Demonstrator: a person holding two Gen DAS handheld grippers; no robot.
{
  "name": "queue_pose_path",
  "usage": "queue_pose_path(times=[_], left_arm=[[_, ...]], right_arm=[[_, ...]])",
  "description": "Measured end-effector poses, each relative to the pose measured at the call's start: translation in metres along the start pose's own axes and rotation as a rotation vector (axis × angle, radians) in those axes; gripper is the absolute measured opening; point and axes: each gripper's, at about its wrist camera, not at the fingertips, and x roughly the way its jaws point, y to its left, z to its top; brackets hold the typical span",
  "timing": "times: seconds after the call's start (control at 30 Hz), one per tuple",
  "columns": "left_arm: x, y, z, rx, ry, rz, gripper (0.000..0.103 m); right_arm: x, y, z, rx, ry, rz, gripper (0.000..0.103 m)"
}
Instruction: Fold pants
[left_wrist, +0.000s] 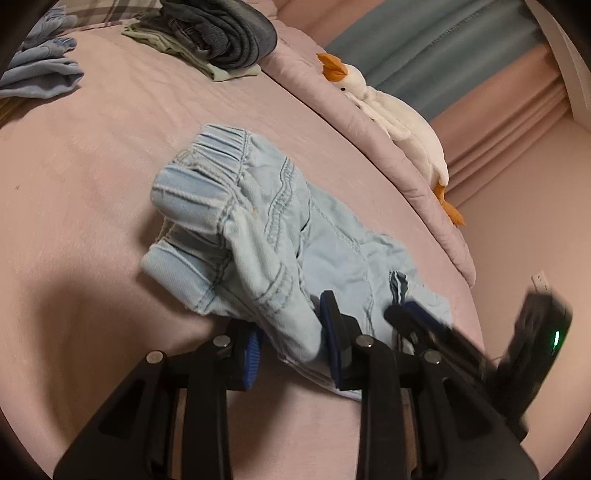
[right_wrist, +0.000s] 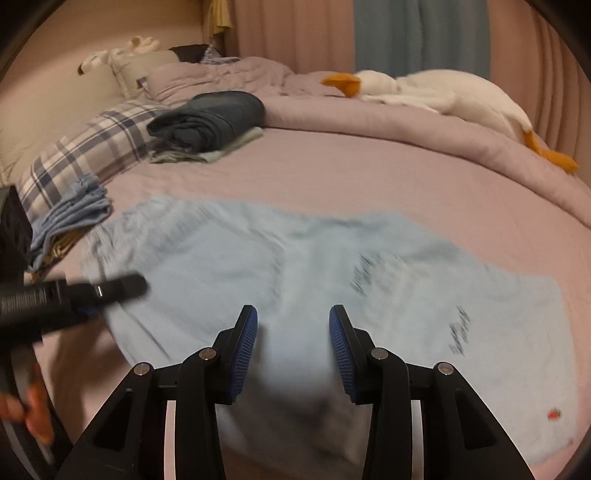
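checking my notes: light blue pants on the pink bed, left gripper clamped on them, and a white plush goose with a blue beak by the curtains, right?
Nearly. The plush goose has an orange beak, not blue, as the right wrist view shows. The rest holds: light blue pants on the pink bed, left gripper clamped on them.

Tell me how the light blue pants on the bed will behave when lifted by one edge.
The light blue pants will probably go floppy: they already lie rumpled and creased. Likely light, being small, thin denim. The left gripper, pinching a fold, should hold without slipping, since the cloth bunches between ribbed pads.
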Motion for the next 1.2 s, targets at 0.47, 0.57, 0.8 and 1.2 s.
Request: queue_pose_path(times=[0.47, 0.57, 0.8, 1.2], left_arm=[[0.001, -0.004, -0.002, 0.079, -0.008, -0.011, 0.029], [0.003, -0.004, -0.003, 0.083, 0.0, -0.001, 0.029], [0.004, -0.005, -0.003, 0.093, 0.007, 0.026, 0.029], [0.006, -0.007, -0.002, 0.105, 0.001, 0.022, 0.029]], right_arm=[[0.039, -0.004, 0.019, 0.068, 0.155, -0.038, 0.04], [0.029, -0.006, 0.001, 0.054, 0.174, -0.032, 0.04], [0.008, -0.006, -0.015, 0.046, 0.187, -0.056, 0.04], [0.011, -0.007, -0.023, 0.036, 0.188, -0.035, 0.04]])
